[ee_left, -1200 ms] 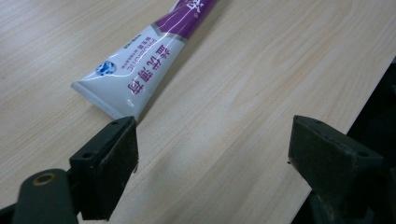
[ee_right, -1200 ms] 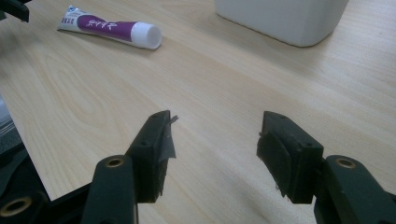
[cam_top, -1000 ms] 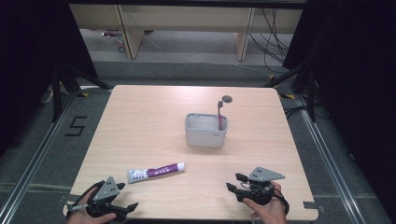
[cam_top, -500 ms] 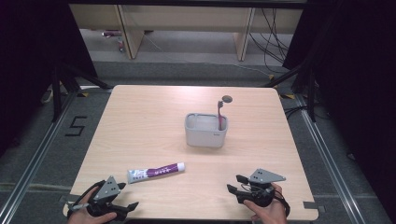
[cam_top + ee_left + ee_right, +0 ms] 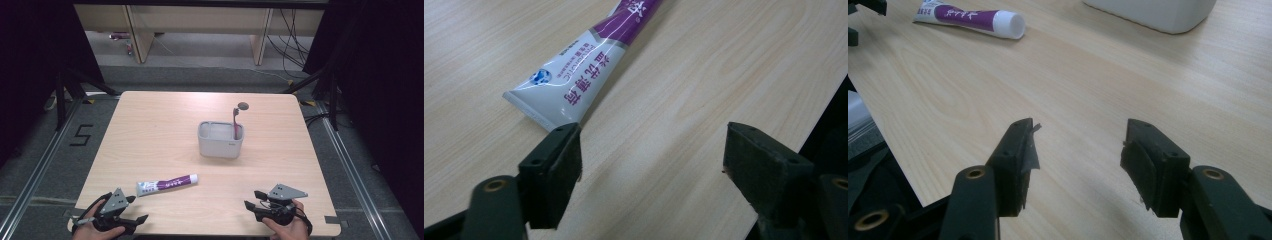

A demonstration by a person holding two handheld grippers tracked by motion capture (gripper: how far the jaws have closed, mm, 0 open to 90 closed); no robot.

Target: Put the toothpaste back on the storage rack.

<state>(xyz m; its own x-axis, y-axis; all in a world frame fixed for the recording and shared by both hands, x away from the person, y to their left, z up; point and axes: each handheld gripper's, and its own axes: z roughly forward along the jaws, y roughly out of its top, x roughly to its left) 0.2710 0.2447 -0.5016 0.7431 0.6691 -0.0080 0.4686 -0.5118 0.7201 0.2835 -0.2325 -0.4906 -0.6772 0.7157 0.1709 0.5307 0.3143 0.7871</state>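
Table (image 5: 150, 130): pale wood, seen from above in the high view; both grippers sit at its near edge, at about 6 o'clock.
Left gripper (image 5: 139, 209): held at roughly 7 o'clock of the table, jaws spread wide and gripping nothing.
Right gripper (image 5: 252, 199): at roughly 5 o'clock, jaws also spread, with bare wood between them.
Toothpaste tube (image 5: 166, 184): lies flat, just at 1 o'clock from the left gripper and well apart from the right one; its crimped tail points toward the left gripper, its cap toward 3 o'clock.
Why the hold: the left gripper seems lined up with the tube's flat tail, likely because that end is nearest and easiest to pinch.
Holder (image 5: 220, 140): a grey-white rectangular cup near the table's middle, at 12 o'clock from the tube, standing upright.
Toothbrush (image 5: 236, 119): pink handle, standing in the holder's right corner and leaning on the rim, so it stays upright.
Left gripper view: shows the tube's crimped tail (image 5: 574, 85) close up, with blue print and purple band, almost touching the left-hand jaw; the high view cannot resolve that.
Right gripper view: shows the white cap (image 5: 1010, 24) of the tube and the holder's base (image 5: 1153, 12) far off.
High view alone: gives the toothbrush and the whole layout.
Judgement: the tube looks like the next thing to be taken.
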